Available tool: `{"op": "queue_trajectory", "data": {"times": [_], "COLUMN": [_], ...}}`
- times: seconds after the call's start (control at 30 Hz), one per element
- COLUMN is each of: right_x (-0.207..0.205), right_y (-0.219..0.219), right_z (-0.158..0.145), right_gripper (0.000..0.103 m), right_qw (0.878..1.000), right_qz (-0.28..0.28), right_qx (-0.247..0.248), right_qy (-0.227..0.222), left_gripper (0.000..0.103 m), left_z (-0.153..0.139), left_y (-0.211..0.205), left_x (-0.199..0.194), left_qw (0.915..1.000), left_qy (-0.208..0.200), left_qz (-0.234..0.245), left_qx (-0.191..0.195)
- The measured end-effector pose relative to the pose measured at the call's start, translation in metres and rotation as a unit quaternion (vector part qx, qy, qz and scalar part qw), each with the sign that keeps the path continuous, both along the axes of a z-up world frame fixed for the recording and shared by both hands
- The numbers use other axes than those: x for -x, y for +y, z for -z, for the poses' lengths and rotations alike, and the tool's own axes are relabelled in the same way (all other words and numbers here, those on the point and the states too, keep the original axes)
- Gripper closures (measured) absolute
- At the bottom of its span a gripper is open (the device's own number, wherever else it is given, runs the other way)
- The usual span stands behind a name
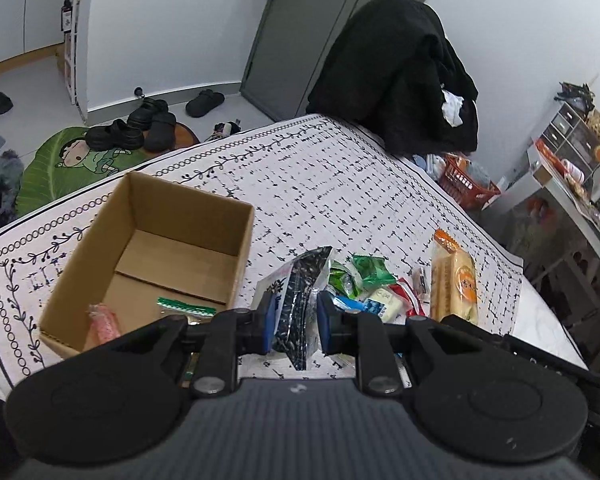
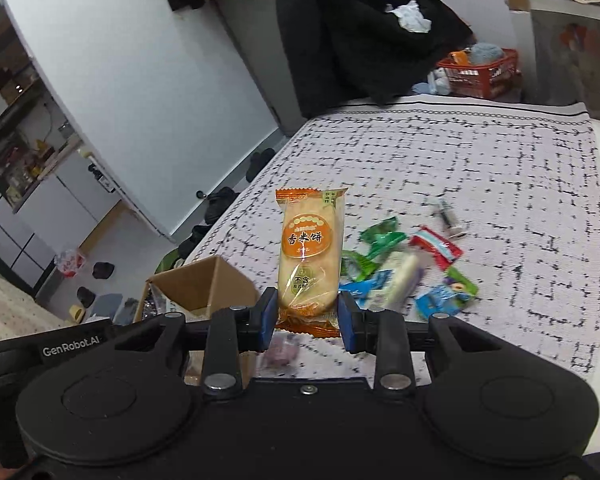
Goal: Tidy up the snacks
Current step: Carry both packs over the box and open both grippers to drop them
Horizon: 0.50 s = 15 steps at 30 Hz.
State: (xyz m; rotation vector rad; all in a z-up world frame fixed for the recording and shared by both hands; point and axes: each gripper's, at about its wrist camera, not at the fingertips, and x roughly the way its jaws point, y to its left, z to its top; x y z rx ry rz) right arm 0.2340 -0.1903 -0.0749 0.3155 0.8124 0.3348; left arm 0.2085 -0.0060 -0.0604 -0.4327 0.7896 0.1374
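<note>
My left gripper (image 1: 293,325) is shut on a clear packet of black sunflower seeds (image 1: 298,296), held just right of the open cardboard box (image 1: 204,204). A pink snack (image 1: 102,322) and a green-striped packet (image 1: 186,307) lie inside the box. My right gripper (image 2: 307,320) is shut on an orange rice cracker packet (image 2: 310,248), lifted above the table; the same packet (image 1: 454,276) shows at the right in the left wrist view. A pile of small snack packets (image 2: 396,268) lies on the patterned tablecloth (image 2: 480,168), and the box (image 2: 204,280) sits to the left.
A chair draped with a black coat (image 1: 404,76) stands at the table's far edge. A red basket (image 1: 466,186) and a cluttered shelf (image 1: 568,160) are on the right. Shoes (image 1: 140,126) and a green mat (image 1: 60,168) lie on the floor beyond the table's left edge.
</note>
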Motion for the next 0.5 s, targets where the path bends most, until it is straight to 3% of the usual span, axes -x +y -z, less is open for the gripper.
{"op": "queue_trajectory", "data": {"times": [0.3,0.5], "right_x": [0.004,0.004], "right_y": [0.038,0.063], "right_z": [-0.001,0.003], "right_gripper": [0.072,0.072], "right_qw": [1.0,0.999], "right_qz": [-0.018,-0.03], "right_qx": [0.007,0.018], "right_qy": [0.001,0.006], "left_gripper": [0.083,0.091], "left_z": [0.003,0.01], "left_y": [0.03,0.057], "left_x": [0.008,0.01], "left_qw": [0.9997,0.9989], "left_qy": [-0.007,-0.004], "left_qz": [-0.016,-0.031], "left_qx": [0.016,0.034]}}
